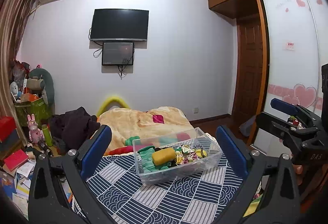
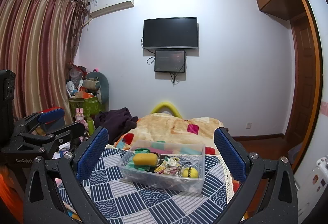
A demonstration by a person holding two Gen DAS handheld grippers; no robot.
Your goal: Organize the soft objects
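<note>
A clear plastic bin (image 1: 213, 159) (image 2: 202, 154) stands on a blue and white patterned cloth. It holds a yellow sponge (image 1: 164, 155) (image 2: 144, 159), green cloth (image 1: 147, 154) (image 2: 141, 150), floral fabric (image 1: 185, 155) (image 2: 169, 166), a beaded chain (image 2: 185, 164) and a yellow ball (image 2: 190, 172). My left gripper (image 1: 164, 148) is open and empty, held back above the cloth in front of the bin. My right gripper (image 2: 162, 150) is open and empty, likewise short of the bin. Each gripper shows at the other view's edge: the right one (image 1: 287, 109), the left one (image 2: 51, 115).
The patterned cloth (image 1: 155, 195) (image 2: 143, 197) covers the near bed. A beige blanket (image 1: 143, 121) (image 2: 170, 125) and dark clothing (image 1: 75, 125) (image 2: 116, 119) lie behind the bin. Clutter, boxes and a pink rabbit toy (image 1: 33, 127) fill the left floor. A wardrobe (image 1: 291, 60) stands right.
</note>
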